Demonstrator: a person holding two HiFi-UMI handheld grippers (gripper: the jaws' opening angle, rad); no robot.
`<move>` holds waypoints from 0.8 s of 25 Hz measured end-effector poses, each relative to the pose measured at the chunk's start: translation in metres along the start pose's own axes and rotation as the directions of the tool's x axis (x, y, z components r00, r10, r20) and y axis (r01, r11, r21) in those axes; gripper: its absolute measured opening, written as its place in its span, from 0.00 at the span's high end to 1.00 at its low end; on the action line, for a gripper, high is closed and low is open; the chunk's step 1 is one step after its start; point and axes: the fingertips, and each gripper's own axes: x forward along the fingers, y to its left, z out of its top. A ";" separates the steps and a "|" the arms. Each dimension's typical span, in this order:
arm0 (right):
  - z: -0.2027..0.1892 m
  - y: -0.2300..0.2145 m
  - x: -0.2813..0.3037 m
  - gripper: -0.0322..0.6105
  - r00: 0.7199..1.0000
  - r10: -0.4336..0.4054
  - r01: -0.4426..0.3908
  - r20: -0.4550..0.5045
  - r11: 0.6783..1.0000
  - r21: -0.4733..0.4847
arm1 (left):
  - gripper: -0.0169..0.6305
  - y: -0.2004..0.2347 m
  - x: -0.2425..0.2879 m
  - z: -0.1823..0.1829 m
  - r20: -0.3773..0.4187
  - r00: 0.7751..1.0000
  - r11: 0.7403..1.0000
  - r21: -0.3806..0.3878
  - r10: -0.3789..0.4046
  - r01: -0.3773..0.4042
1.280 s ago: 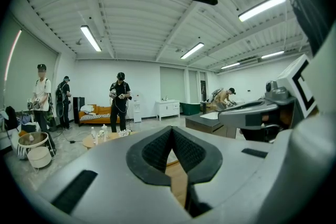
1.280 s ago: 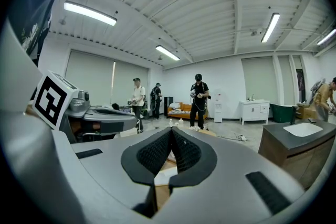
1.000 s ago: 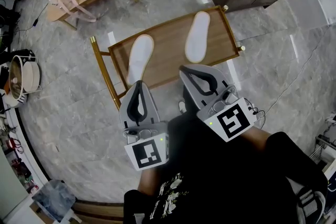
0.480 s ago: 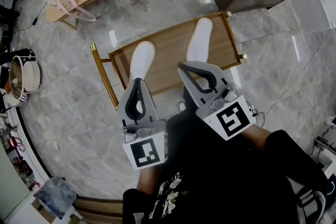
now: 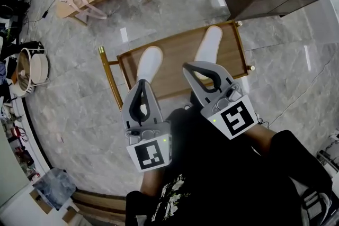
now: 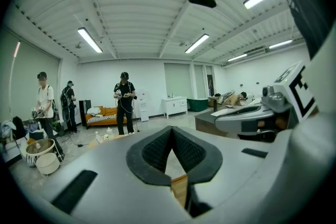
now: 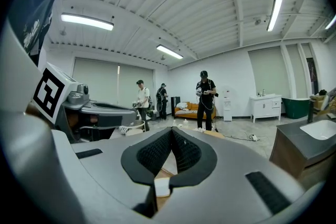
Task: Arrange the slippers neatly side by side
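Both grey two-jaw claws, the left claw [image 5: 142,82] and the right claw [image 5: 187,67], are clenched on nothing, black pads pressed together. Over the past second each has eased forward. The left tip now overlaps the near end of the long white left slipper [image 5: 149,63], and the white right slipper [image 5: 207,45] lies just beyond the right claw. The slippers themselves have not shifted and lie well apart on the brass-legged wooden bench [image 5: 177,61], so the arranging seems yet to start. Only the head view shows the pair whole. The gripper views look level at standing people [image 6: 125,102], with a sliver of wood below the jaws.
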 end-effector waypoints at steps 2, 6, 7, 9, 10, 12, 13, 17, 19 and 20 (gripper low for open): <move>0.000 -0.006 0.006 0.95 1.000 0.018 -0.018 0.005 1.000 -0.003 | 0.97 0.001 0.004 -0.001 -0.006 1.000 1.000 0.001 0.021 -0.021; -0.003 -0.015 0.013 0.95 0.999 0.050 -0.050 0.003 0.999 -0.009 | 0.97 0.002 0.009 -0.004 -0.011 0.998 0.998 -0.005 0.060 -0.060; -0.004 -0.017 0.015 0.95 0.998 0.059 -0.059 0.000 0.998 -0.011 | 0.97 0.002 0.010 -0.005 -0.014 0.998 0.998 -0.008 0.069 -0.069; -0.004 -0.019 0.020 0.95 0.997 0.075 -0.075 -0.001 0.997 -0.014 | 0.97 0.002 0.010 -0.007 -0.022 0.996 0.996 -0.010 0.084 -0.085; -0.004 -0.020 0.023 0.95 0.997 0.081 -0.081 0.001 0.997 -0.014 | 0.97 0.003 0.010 -0.008 -0.026 0.996 0.996 -0.010 0.091 -0.091; -0.004 -0.022 0.026 0.95 0.996 0.089 -0.089 0.006 0.996 -0.008 | 0.97 0.005 0.010 -0.009 -0.034 0.994 0.994 -0.011 0.105 -0.105; -0.006 -0.024 0.027 0.95 0.996 0.092 -0.092 0.004 0.996 -0.004 | 0.97 0.005 0.010 -0.010 -0.039 0.993 0.994 -0.010 0.110 -0.110; -0.016 -0.031 0.033 0.95 0.995 0.098 -0.098 -0.011 0.995 0.014 | 0.97 0.008 0.009 -0.014 -0.070 0.989 0.991 0.002 0.132 -0.132; -0.020 -0.032 0.037 0.95 0.995 0.103 -0.103 -0.011 0.994 0.022 | 0.97 0.012 0.007 -0.017 -0.082 0.985 0.989 0.007 0.149 -0.149; -0.023 -0.031 0.038 0.95 0.994 0.109 -0.109 -0.016 0.994 0.026 | 0.97 0.013 0.006 -0.019 -0.086 0.984 0.988 0.006 0.154 -0.154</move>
